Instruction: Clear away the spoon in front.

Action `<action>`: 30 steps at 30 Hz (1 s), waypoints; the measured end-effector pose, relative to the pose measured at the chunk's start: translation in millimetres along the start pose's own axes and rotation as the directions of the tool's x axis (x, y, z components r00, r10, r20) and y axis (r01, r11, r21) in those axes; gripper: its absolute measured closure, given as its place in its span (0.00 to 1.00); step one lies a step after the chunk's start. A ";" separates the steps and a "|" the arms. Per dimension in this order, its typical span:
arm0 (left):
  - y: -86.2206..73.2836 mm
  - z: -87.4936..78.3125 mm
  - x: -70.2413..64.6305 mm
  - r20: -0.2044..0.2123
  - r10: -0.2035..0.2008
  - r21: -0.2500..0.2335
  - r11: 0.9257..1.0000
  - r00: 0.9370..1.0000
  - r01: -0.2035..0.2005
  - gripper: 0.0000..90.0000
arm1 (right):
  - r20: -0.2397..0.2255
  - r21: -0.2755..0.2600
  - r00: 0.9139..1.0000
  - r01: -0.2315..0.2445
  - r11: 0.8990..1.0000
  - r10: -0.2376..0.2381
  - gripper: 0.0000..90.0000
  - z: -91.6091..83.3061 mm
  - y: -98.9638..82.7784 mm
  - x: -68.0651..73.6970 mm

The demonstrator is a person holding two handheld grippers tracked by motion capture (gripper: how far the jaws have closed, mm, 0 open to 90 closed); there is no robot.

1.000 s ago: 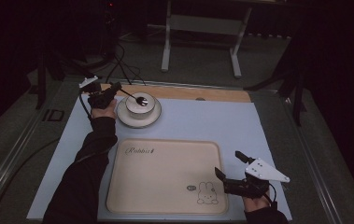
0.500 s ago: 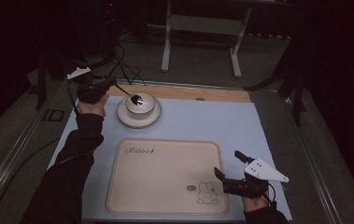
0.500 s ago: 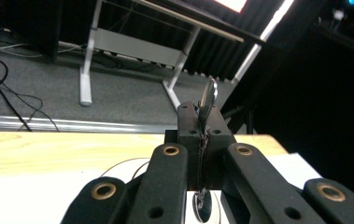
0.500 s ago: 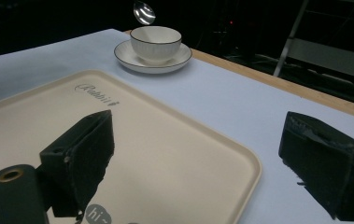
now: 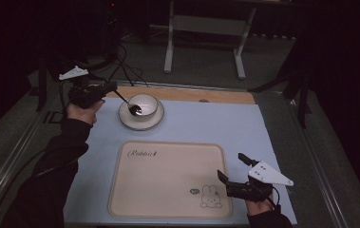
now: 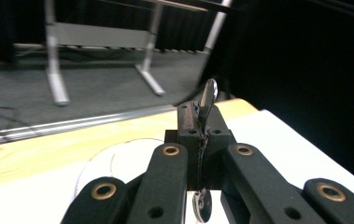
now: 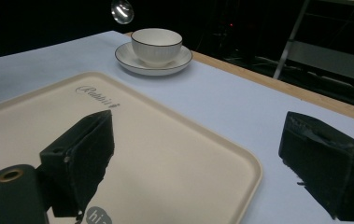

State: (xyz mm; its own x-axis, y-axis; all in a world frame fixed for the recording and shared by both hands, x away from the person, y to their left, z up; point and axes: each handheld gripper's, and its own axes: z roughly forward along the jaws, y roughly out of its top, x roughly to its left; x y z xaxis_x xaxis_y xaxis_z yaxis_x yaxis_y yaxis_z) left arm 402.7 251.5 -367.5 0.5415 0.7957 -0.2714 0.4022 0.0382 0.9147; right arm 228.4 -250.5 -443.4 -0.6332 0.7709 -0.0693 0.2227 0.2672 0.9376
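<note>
Two claws at a table covered by a pale blue mat. Left claw, far left by the table's wooden back edge, is clamped on the handle of a small shiny metal spoon; in the left gripper view the spoon sits edge-on between the closed black jaws, one end sticking out past the tips, the other below them. From above, the spoon slants down and to the right from the claw, its bowl over the white ceramic cup; contact with the cup can't be told. In the right gripper view the spoon bowl shows in the air, up and left of the cup.

Cup stands upright on a round white saucer, both on the mat beyond the tray. Cream rectangular plastic tray with "Rabbit" lettering and a bunny drawing lies flat at the near middle of the mat.

Right claw, near right, jaws spread wide, nothing between them; one jaw over the tray's right edge, the other over the mat beside it, seen in the right gripper view.
</note>
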 end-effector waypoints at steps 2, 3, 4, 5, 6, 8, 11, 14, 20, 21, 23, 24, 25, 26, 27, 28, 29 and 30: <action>-0.4 -3.1 -1.8 0.036 0.008 0.013 1.000 0.999 -0.009 0.99 | -0.001 -0.001 1.000 -0.001 1.000 0.001 0.11 0.1 0.0 0.1; -0.7 -4.7 -3.0 0.041 0.018 0.019 1.000 0.999 -0.019 0.99 | -0.001 -0.001 1.000 0.000 1.000 0.000 0.11 0.2 0.1 0.2; -0.8 -5.9 -4.1 0.061 0.023 0.029 0.999 0.998 -0.025 0.99 | 0.000 -0.001 1.000 0.001 1.000 -0.001 0.11 0.1 0.2 0.3; -1.2 -7.3 -5.5 0.077 0.031 0.033 0.999 0.997 -0.033 0.99 | -0.001 -0.001 1.000 0.000 1.000 0.000 0.11 0.1 0.3 0.2; -1.6 -8.6 -7.3 0.080 0.041 0.039 0.998 0.996 -0.044 0.99 | 0.000 -0.002 1.000 -0.001 1.000 0.001 0.11 0.0 0.4 0.1; -2.5 -11.1 -10.3 0.108 0.055 0.052 0.997 0.993 -0.060 0.99 | 0.002 -0.003 1.000 0.000 1.000 0.000 0.11 -0.1 0.4 -0.1; -4.5 -15.2 -14.4 0.131 0.067 0.069 0.995 0.989 -0.076 0.99 | 0.002 -0.003 1.000 0.004 1.000 -0.004 0.11 -0.1 0.4 0.2; -7.1 -19.6 -17.4 0.157 0.075 0.085 0.992 0.985 -0.089 0.99 | 0.003 -0.007 1.000 0.004 1.000 -0.004 0.11 -0.5 0.7 0.4; -13.5 -30.5 -24.4 0.208 0.087 0.105 0.988 0.974 -0.110 0.99 | 0.006 -0.007 1.000 0.006 1.000 -0.006 0.11 -0.6 0.7 0.8; -14.4 -31.7 -25.4 0.221 0.089 0.116 0.986 0.971 -0.116 0.99 | 0.007 -0.006 1.000 0.006 1.000 -0.006 0.11 -0.5 0.8 1.0; -16.5 -34.0 -27.7 0.232 0.093 0.130 0.983 0.968 -0.126 0.99 | 0.006 -0.008 1.000 0.008 1.000 -0.008 0.11 -0.5 0.9 1.2; -17.4 -35.2 -28.9 0.241 0.098 0.139 0.981 0.965 -0.134 0.99 | 0.006 -0.008 1.000 0.010 1.000 -0.010 0.11 -0.4 0.9 1.3; -18.4 -36.2 -30.3 0.246 0.102 0.146 0.979 0.964 -0.140 0.99 | 0.005 -0.009 1.000 0.010 1.000 -0.010 0.11 -0.4 0.9 1.3; -19.5 -37.2 -31.9 0.250 0.108 0.155 0.977 0.962 -0.149 0.99 | 0.005 -0.010 1.000 0.009 1.000 -0.009 0.11 -0.5 1.0 1.4; -20.8 -38.1 -33.5 0.261 0.110 0.160 0.975 0.959 -0.156 0.99 | 0.006 -0.010 1.000 0.010 1.000 -0.010 0.11 -0.5 1.1 1.4; -22.2 -39.0 -34.8 0.270 0.111 0.167 0.973 0.956 -0.160 0.99 | 0.006 -0.012 1.000 0.011 1.000 -0.011 0.11 -0.5 1.1 1.2; -23.6 -39.4 -36.1 0.276 0.113 0.178 0.970 0.955 -0.166 0.99 | 0.005 -0.013 1.000 0.011 1.000 -0.011 0.11 -0.6 1.1 1.2; -25.2 -39.8 -37.7 0.286 0.114 0.188 0.967 0.951 -0.173 0.99 | 0.007 -0.013 1.000 0.013 1.000 -0.013 0.11 -0.6 1.1 1.2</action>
State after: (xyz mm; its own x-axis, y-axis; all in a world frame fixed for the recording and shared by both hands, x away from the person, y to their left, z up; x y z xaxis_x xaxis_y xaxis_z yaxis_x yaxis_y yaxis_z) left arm 342.8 244.6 -368.5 0.7724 0.5883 -0.2394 0.4341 -0.2139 0.8751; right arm 227.5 -249.6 -442.3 -0.6311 0.7711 -0.0837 0.2045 0.2696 0.9410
